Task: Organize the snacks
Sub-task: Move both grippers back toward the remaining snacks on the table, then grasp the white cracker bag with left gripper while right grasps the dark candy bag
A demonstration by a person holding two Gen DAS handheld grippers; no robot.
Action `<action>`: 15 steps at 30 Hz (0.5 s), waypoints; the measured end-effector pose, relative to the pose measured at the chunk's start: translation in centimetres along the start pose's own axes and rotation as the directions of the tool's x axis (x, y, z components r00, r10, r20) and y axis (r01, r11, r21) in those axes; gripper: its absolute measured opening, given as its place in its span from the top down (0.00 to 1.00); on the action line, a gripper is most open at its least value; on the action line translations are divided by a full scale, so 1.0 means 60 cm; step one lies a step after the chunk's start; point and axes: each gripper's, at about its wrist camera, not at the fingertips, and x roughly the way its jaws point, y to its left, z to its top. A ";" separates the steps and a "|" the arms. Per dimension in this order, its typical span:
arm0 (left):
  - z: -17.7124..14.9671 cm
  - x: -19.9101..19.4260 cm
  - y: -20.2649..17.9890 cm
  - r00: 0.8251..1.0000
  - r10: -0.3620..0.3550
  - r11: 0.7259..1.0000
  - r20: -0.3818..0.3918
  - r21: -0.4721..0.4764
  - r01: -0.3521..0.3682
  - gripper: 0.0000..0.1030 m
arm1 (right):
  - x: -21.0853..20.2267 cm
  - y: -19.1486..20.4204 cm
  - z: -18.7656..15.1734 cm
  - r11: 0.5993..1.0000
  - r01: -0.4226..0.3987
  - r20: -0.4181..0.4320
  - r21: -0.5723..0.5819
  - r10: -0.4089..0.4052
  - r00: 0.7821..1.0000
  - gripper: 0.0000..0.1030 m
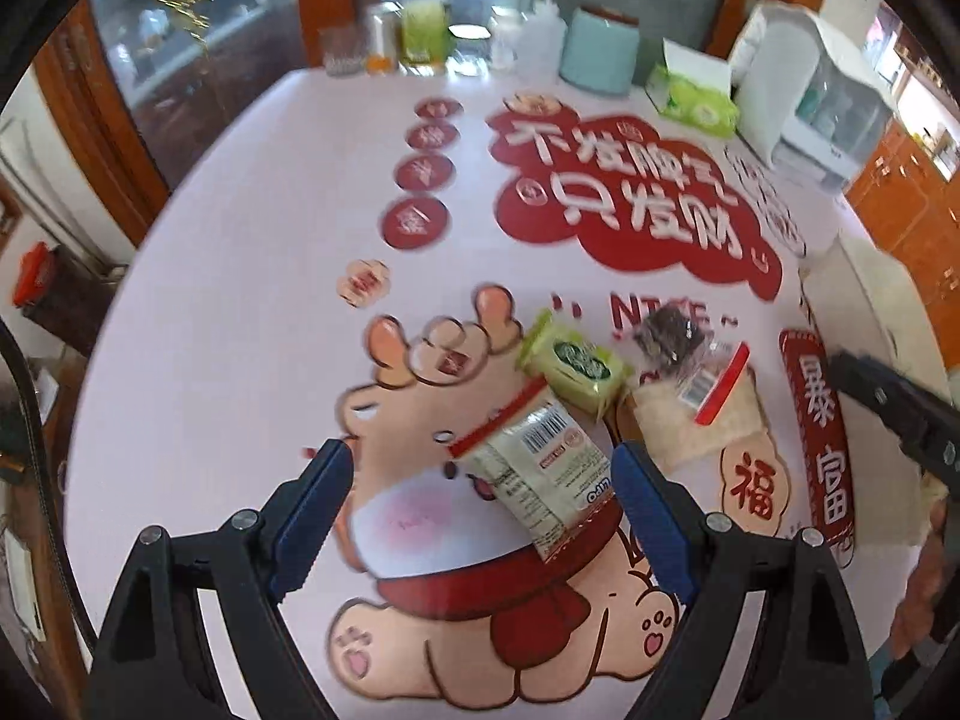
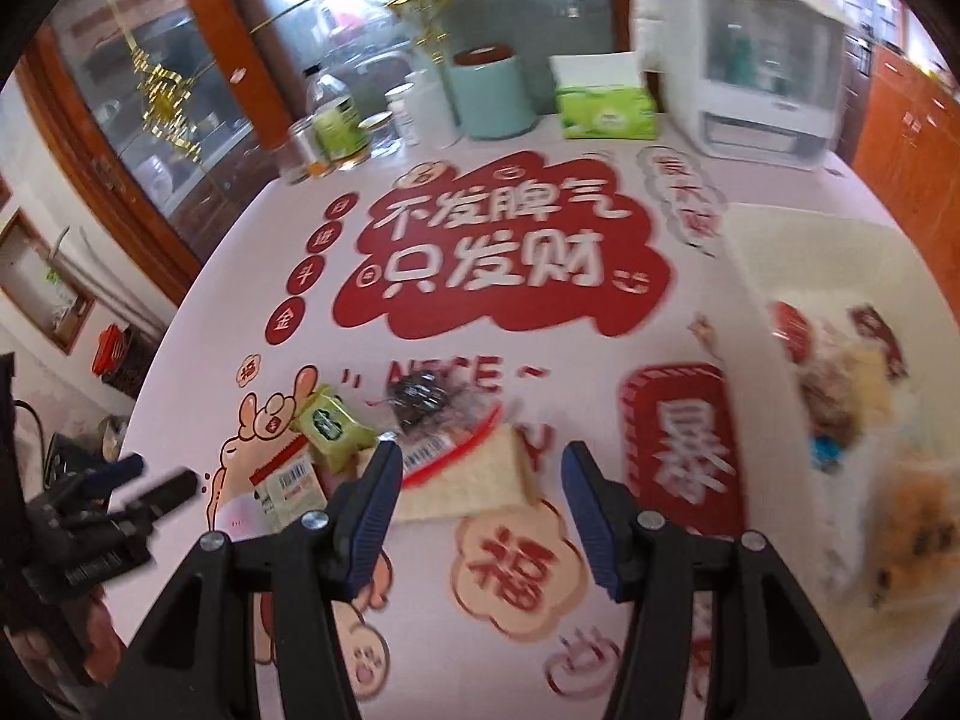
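Note:
Several snack packets lie mid-table. A pale packet with a barcode lies between the fingers of my open left gripper, nearer the right finger; it also shows in the right wrist view. Behind it are a green packet, a dark packet and a clear bag of pale wafers with a red strip. My open, empty right gripper hovers just before the wafer bag. A white bin at the right holds several snacks.
The table wears a pink cloth with red characters. At the far edge stand a teal canister, a green tissue box, bottles and glasses, and a white appliance. The left gripper shows at the right wrist view's left.

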 end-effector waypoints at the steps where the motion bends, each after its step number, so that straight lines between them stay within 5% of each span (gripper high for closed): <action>1: -0.001 0.019 -0.006 1.000 -0.009 1.000 -0.025 0.016 0.010 0.16 | 0.016 0.009 0.005 1.000 -0.001 -0.009 -0.020 0.000 1.000 0.46; 7: -0.008 0.100 -0.018 0.988 -0.063 0.998 -0.142 -0.025 0.060 0.16 | 0.123 0.063 0.031 0.982 -0.020 -0.095 -0.185 0.003 0.995 0.46; 15: -0.002 0.138 -0.012 0.983 -0.083 0.989 -0.165 -0.138 0.060 0.16 | 0.214 0.077 0.039 0.966 -0.011 -0.175 -0.260 -0.036 0.984 0.46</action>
